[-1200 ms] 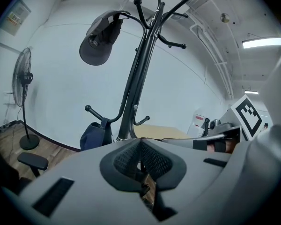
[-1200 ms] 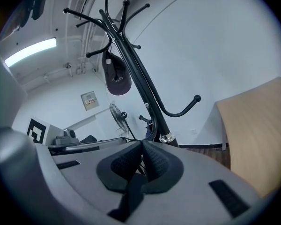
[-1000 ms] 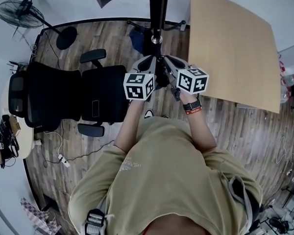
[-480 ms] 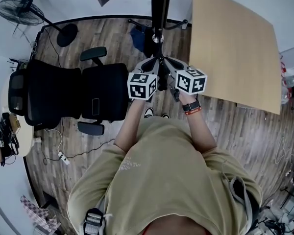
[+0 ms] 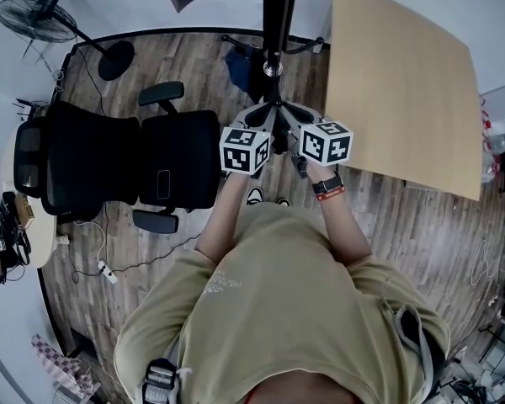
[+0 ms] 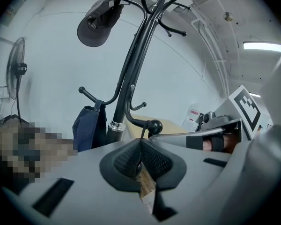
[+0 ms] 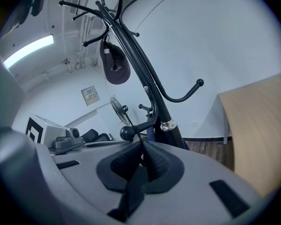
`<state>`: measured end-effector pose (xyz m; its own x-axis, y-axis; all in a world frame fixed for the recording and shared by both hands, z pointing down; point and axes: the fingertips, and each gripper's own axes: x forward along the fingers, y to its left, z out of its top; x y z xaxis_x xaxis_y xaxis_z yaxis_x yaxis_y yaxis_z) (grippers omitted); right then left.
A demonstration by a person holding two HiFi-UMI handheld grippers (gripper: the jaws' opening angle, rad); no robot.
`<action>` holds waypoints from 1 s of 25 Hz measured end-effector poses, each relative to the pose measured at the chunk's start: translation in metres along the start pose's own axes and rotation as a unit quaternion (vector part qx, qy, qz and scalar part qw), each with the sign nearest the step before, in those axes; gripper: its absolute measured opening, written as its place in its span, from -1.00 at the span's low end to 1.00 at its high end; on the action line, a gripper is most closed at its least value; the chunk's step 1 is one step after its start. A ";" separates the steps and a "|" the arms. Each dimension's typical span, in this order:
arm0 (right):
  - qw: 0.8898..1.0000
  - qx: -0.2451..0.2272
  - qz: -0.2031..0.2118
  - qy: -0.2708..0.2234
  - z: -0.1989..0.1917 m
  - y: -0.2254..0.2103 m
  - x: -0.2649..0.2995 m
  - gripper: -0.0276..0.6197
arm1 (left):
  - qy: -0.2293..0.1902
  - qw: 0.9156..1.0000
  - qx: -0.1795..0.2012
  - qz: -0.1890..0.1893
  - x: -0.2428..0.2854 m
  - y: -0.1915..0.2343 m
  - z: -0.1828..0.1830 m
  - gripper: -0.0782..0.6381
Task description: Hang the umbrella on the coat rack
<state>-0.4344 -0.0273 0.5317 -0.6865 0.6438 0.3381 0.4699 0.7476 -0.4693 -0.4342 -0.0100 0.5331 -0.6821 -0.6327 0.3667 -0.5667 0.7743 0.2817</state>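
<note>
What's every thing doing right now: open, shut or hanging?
Left hand-held gripper: shut on the thin cord.
Right hand-held gripper: shut on the thin cord.
The thin cord: stretched up to the ball-tipped hook.
Cap: hanging on an upper hook.
Blue bag: hanging on a low hook.

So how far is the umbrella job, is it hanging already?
Reaching the rack looks done: the left hand-held gripper and the right hand-held gripper are at a low hook of the coat rack. In hand: both are shut on a thin cord, probably the umbrella's loop, leading up to that hook. To do: confirm the loop sits over the hook, then let go.
</note>
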 end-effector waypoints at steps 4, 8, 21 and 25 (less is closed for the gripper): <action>1.000 0.000 -0.003 -0.001 -0.002 0.000 0.002 -0.83 | -0.005 1.000 0.001 -0.003 -0.002 0.001 -0.002 -0.71; 1.000 0.002 -0.006 -0.005 -0.004 -0.002 0.001 -0.83 | -0.004 1.000 -0.003 -0.004 -0.001 -0.001 -0.004 -0.71; 0.998 0.006 -0.044 -0.051 0.006 -0.011 -0.026 -0.87 | -0.002 1.000 0.014 0.002 -0.009 -0.011 -0.007 -0.71; 0.997 -0.011 -0.053 -0.057 0.007 -0.008 -0.031 -0.87 | -0.015 1.000 0.017 0.004 -0.016 -0.014 -0.001 -0.71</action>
<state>-0.4207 -0.0548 0.5191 -0.7909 0.5398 0.2884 0.4038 0.8144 -0.4169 -0.4148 -0.0113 0.5247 -0.6994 -0.6277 0.3419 -0.5767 0.7781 0.2490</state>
